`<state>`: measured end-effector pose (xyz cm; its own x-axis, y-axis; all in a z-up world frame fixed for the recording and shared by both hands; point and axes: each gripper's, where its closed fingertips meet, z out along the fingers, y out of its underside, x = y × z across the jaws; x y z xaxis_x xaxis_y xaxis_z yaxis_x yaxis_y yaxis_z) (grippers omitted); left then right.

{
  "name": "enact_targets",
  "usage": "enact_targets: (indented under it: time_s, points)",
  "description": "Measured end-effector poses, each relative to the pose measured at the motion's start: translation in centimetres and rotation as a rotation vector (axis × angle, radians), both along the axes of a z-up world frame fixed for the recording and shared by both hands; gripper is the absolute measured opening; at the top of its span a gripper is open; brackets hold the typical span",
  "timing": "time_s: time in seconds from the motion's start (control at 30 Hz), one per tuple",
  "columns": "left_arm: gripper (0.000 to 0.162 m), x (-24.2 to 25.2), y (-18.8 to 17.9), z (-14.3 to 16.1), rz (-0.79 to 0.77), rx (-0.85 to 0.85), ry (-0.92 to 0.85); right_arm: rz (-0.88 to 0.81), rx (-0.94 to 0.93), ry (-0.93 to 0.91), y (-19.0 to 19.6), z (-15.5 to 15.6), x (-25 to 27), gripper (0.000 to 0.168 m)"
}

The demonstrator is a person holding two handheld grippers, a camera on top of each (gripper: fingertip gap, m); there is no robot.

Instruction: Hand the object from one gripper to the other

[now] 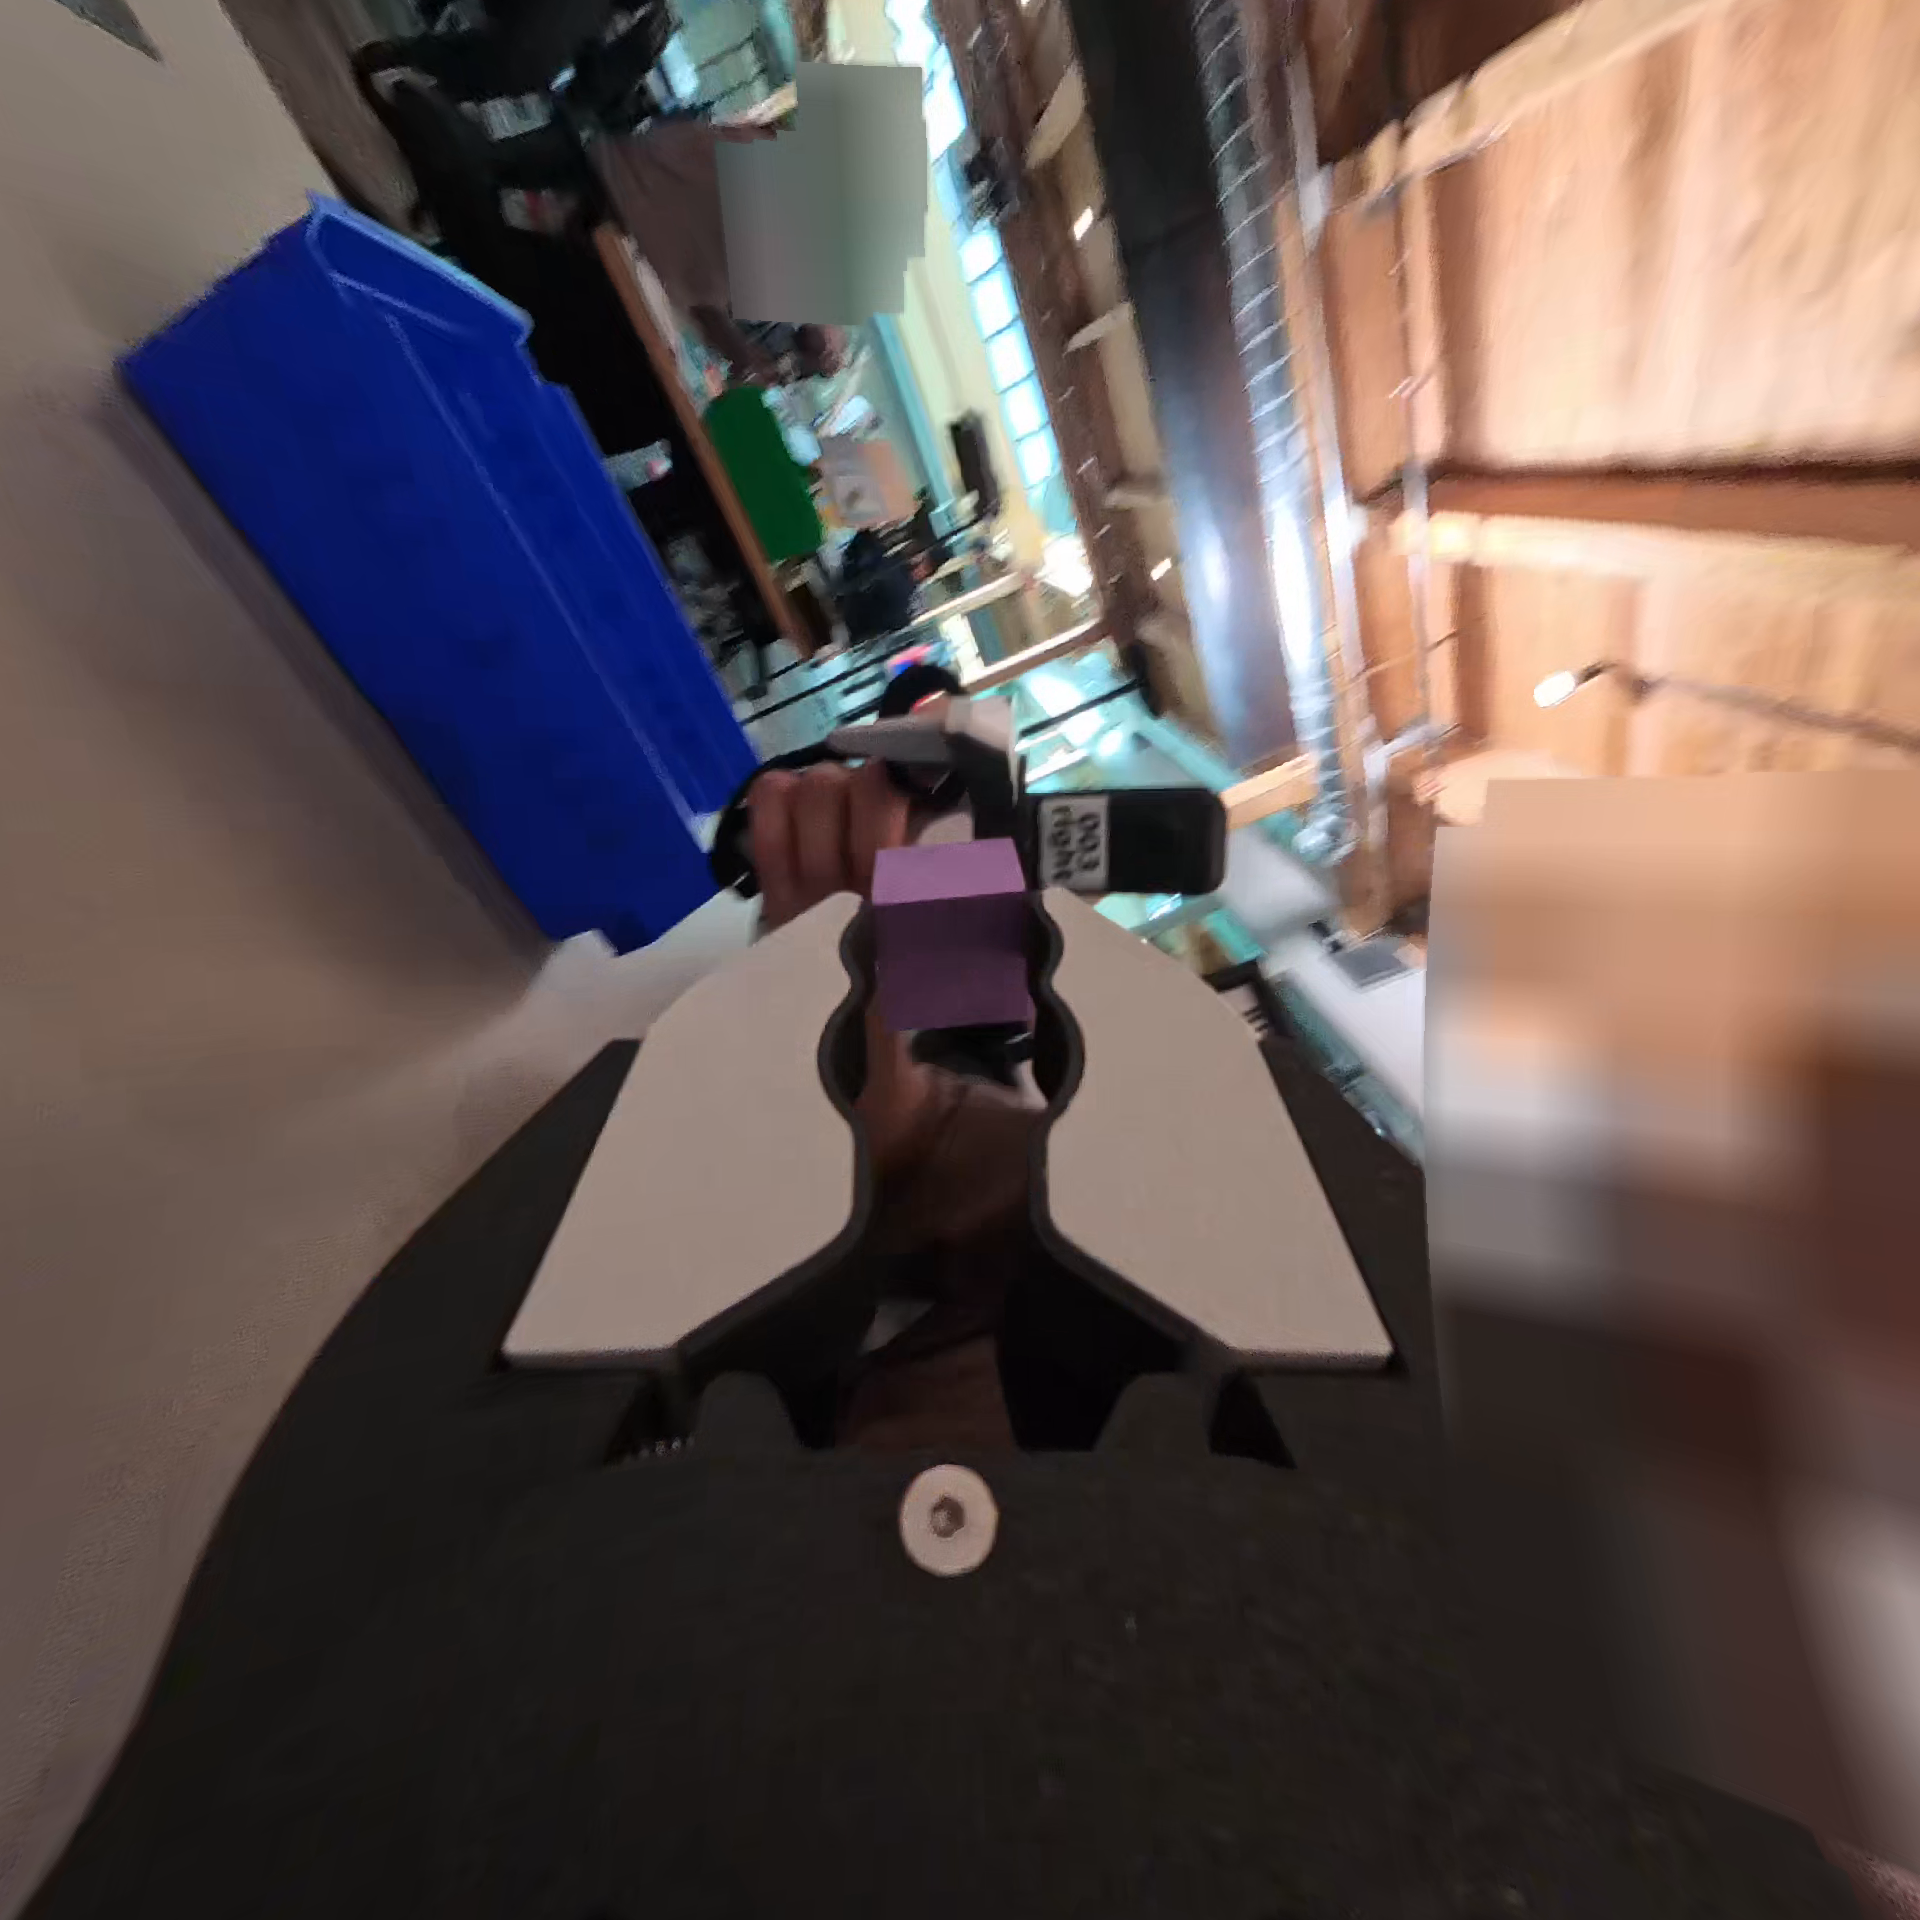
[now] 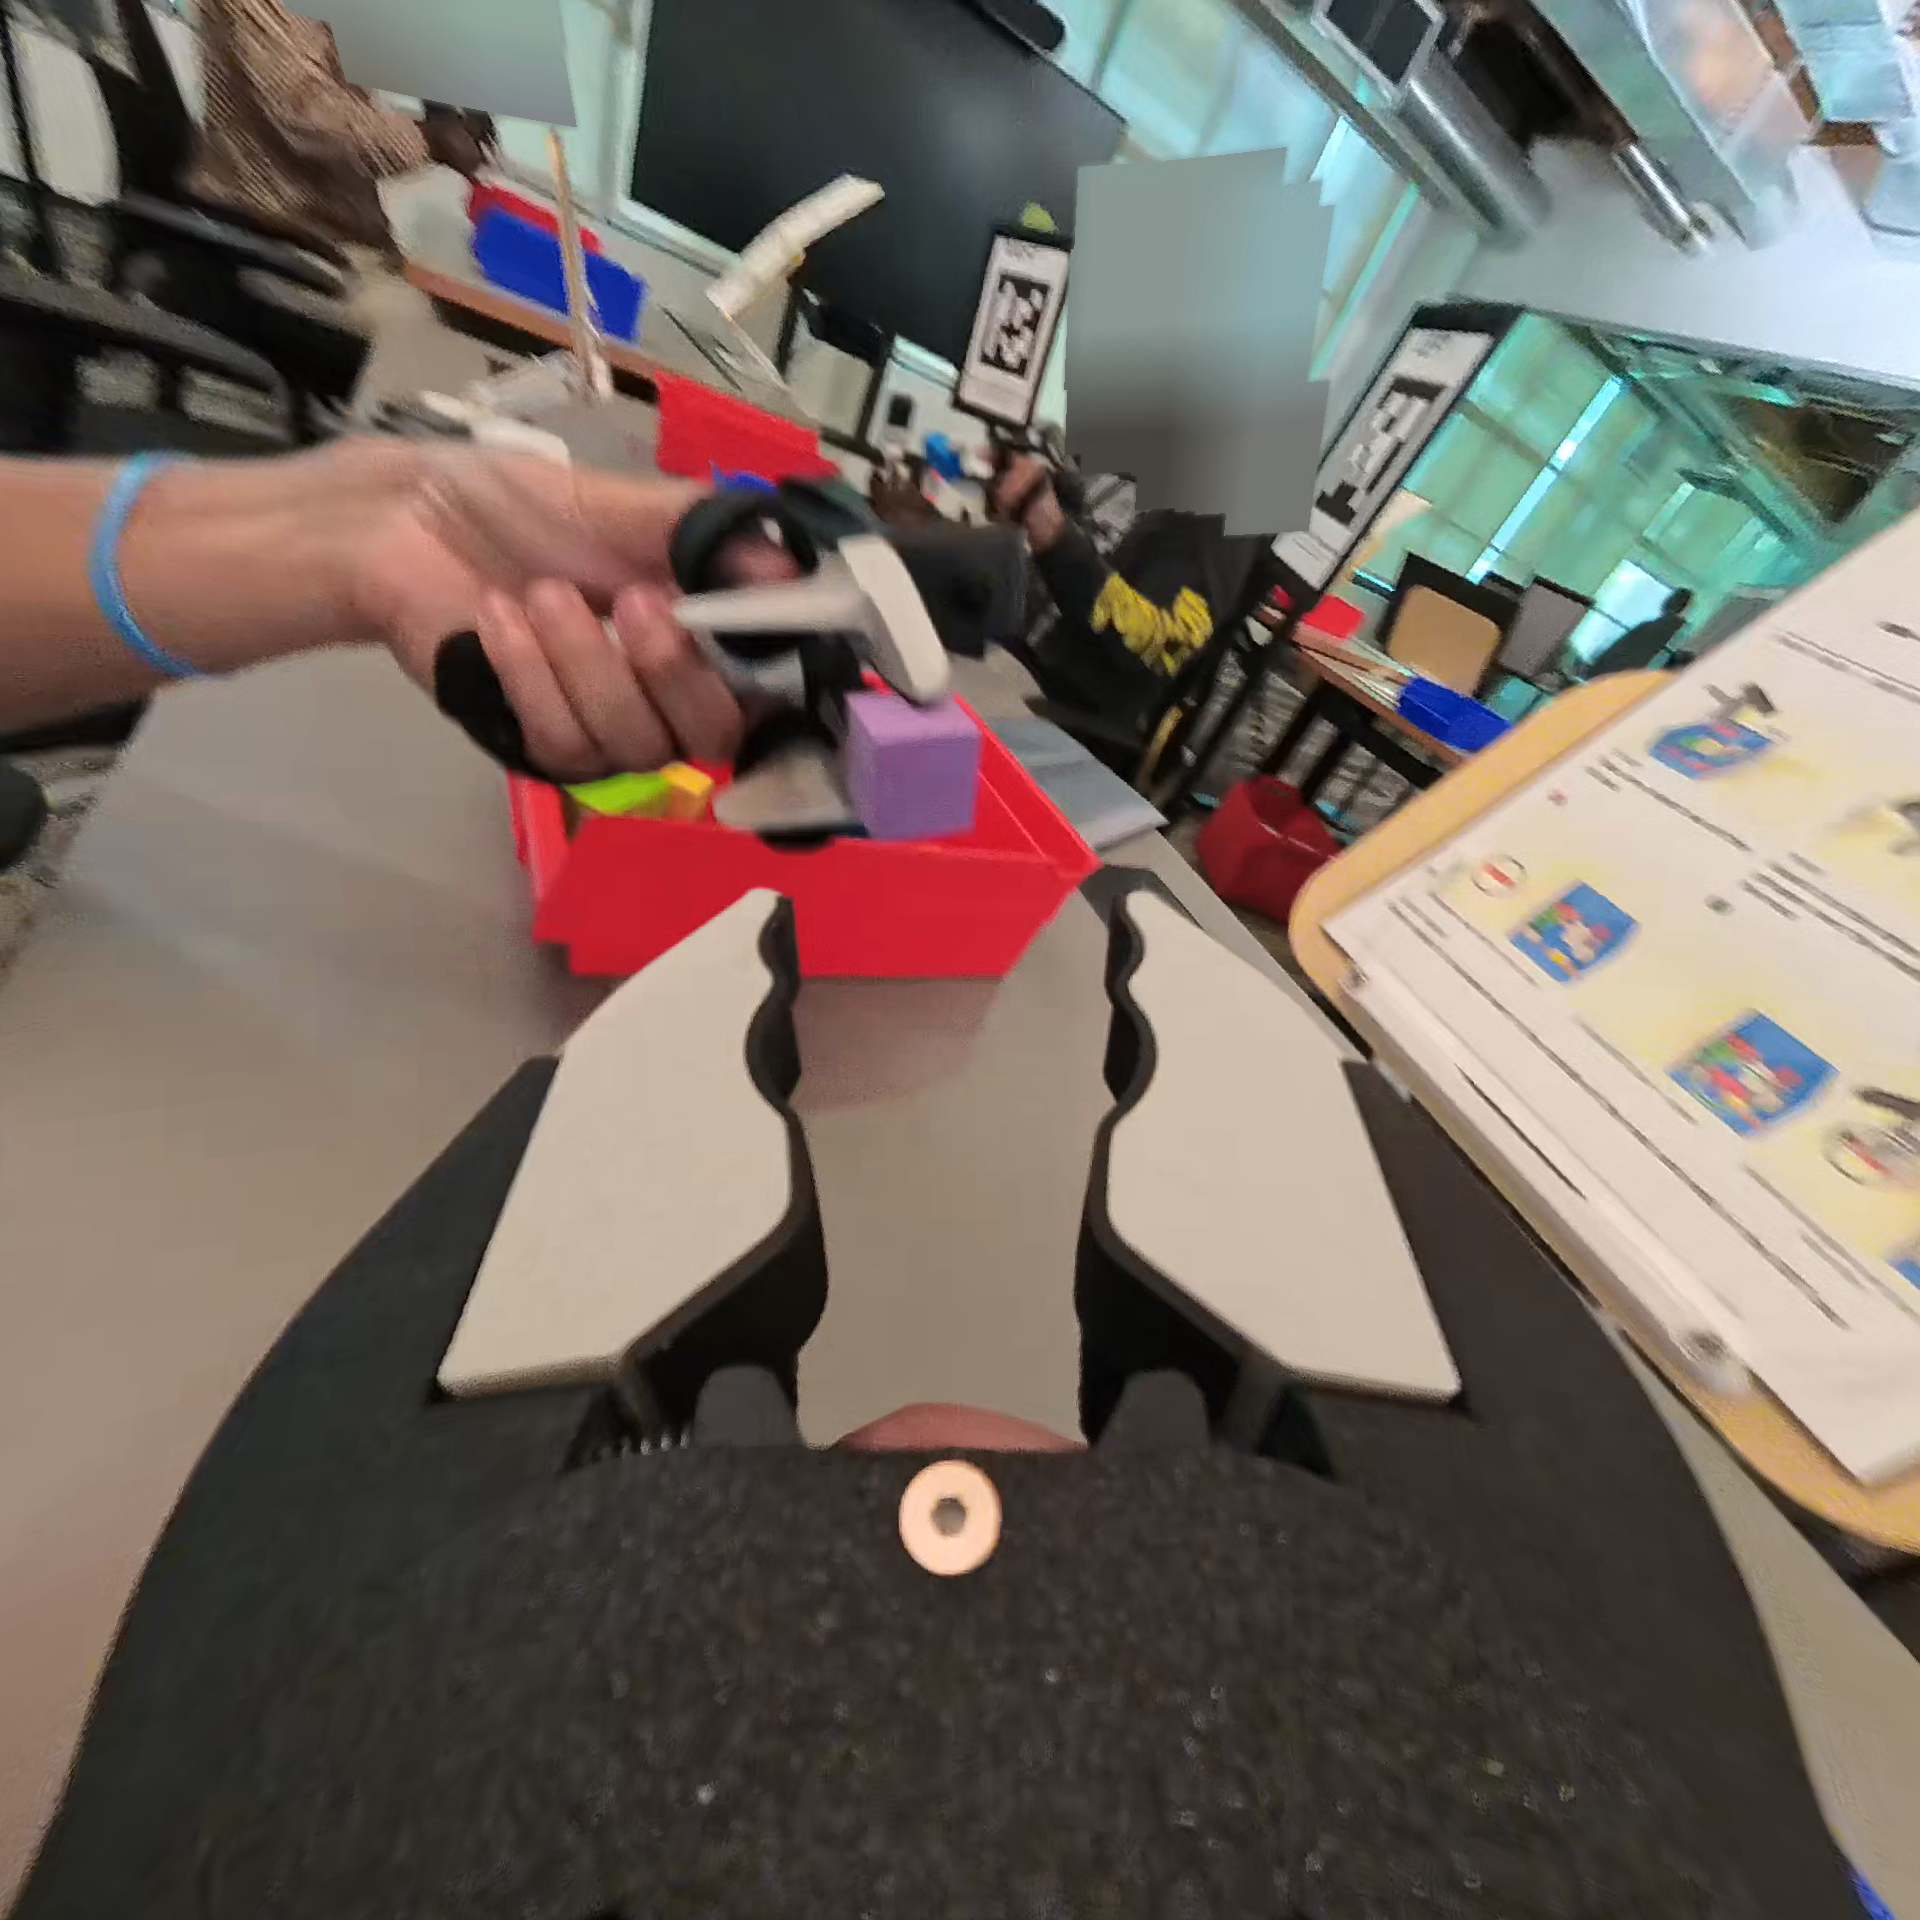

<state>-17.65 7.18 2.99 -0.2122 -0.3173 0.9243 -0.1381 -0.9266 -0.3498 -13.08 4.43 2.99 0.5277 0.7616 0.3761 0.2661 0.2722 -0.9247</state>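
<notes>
Only right view shows red bin (image 2: 810, 914); left tool (image 1: 951, 925) pinches purple cube (image 1: 951, 961), right tool (image 2: 951, 925) spread.

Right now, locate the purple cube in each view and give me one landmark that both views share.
Left wrist view: the purple cube sits at centre, clamped between the left gripper's own grey fingers.
Right wrist view: the cube is above centre, held over the red plastic bin by the far gripper.
Shared landmark: the left gripper's grey fingers around the cube.
</notes>
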Motion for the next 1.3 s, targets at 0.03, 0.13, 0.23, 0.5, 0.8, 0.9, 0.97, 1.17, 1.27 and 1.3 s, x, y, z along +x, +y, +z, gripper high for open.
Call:
enact_targets:
  time_s: [0.03,0.13,0.23,0.5,0.8,0.9,0.97,1.17,1.27,1.3]
  points:
    - [0.026,0.5,0.0,0.0,0.001,-0.052,-0.042,0.034,-0.007,0.015,0.1,0.1,-0.8,0.056]
    - [0.026,2.2,-1.4,-0.8,-0.063,-0.107,-0.060,0.058,-0.052,-0.014,0.5,-1.1,-1.9,0.055]
    - [0.027,3.2,-2.4,-1.3,-0.083,-0.116,-0.066,0.070,-0.072,0.051,0.8,-1.2,-1.8,0.052]
    - [0.031,3.3,-3.6,-0.7,-0.099,-0.060,-0.069,0.164,-0.186,0.119,-0.8,0.0,0.0,0.026]
    - [0.051,-10.4,1.8,-5.6,0.603,0.670,0.566,-0.654,-0.332,0.094,4.1,3.1,22.9,0.026]
    - [0.041,-16.8,4.7,-8.5,0.895,0.736,0.807,-0.857,-0.598,0.026,5.7,-3.9,28.2,0.026]
    - [0.040,-19.1,5.5,-10.0,0.984,0.713,0.835,-0.890,-0.786,-0.032,6.4,-9.2,29.2,0.026]
    - [0.041,-20.9,5.8,-12.8,0.978,0.705,0.912,-0.856,-1.075,-0.310,7.1,-19.0,27.8,0.027]
    - [0.040,-20.9,5.5,-13.0,0.971,0.764,0.963,-0.870,-1.063,-0.451,7.5,-20.1,27.2,0.027]
    - [0.040,-21.1,5.4,-13.1,0.975,0.766,0.980,-0.862,-1.072,-0.467,7.5,-20.2,26.8,0.027]
